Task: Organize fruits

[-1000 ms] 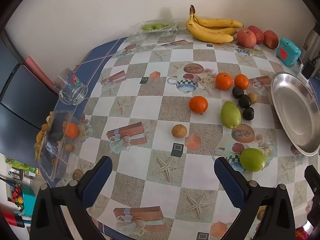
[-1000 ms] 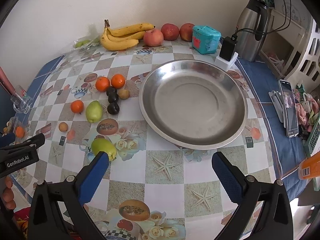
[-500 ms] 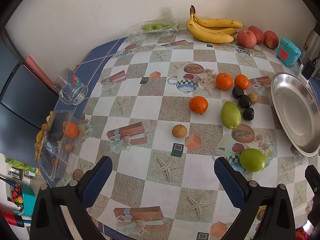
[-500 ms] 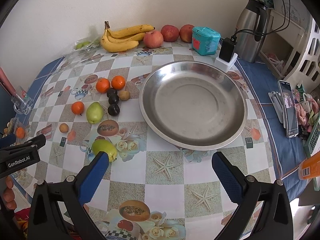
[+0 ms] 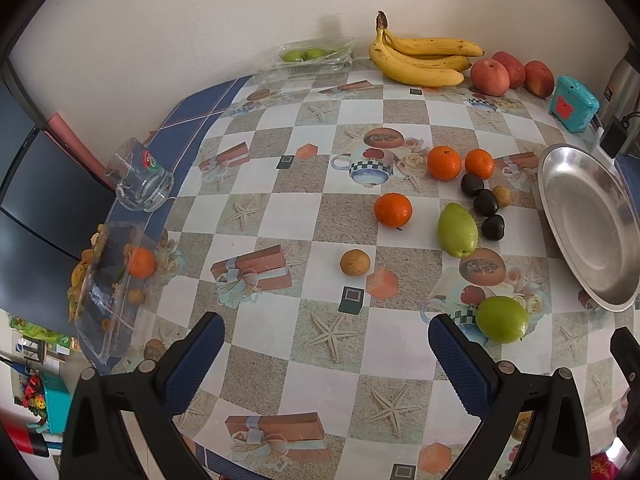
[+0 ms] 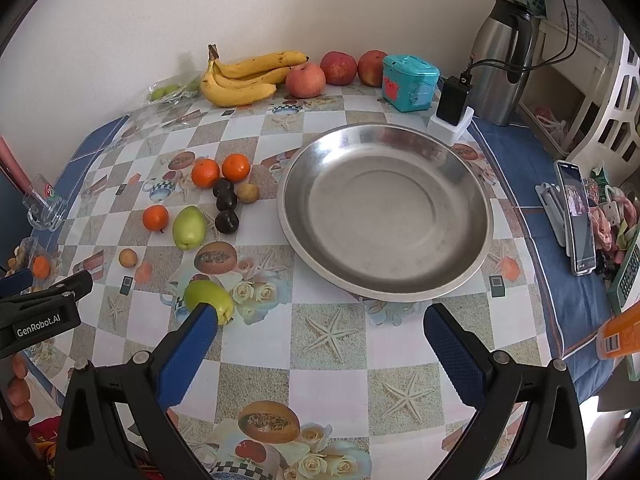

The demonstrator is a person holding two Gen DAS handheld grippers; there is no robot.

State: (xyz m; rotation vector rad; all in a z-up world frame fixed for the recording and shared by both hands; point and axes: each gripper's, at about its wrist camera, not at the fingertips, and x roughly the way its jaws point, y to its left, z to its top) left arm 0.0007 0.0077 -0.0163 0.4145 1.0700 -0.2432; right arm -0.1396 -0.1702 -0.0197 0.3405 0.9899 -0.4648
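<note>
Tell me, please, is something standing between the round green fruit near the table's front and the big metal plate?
Nothing visible does. Between the round green fruit and the big metal plate lies only bare patterned tablecloth. The open right claw hangs just in front of the fruit; its left pad overlaps it in the right wrist view.

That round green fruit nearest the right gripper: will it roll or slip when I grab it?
The round green fruit looks smooth and glossy, so it may slip between the pads. It is nearly spherical on a flat tablecloth, so a nudge would likely roll it. It looks firm, probably safe to squeeze.
</note>
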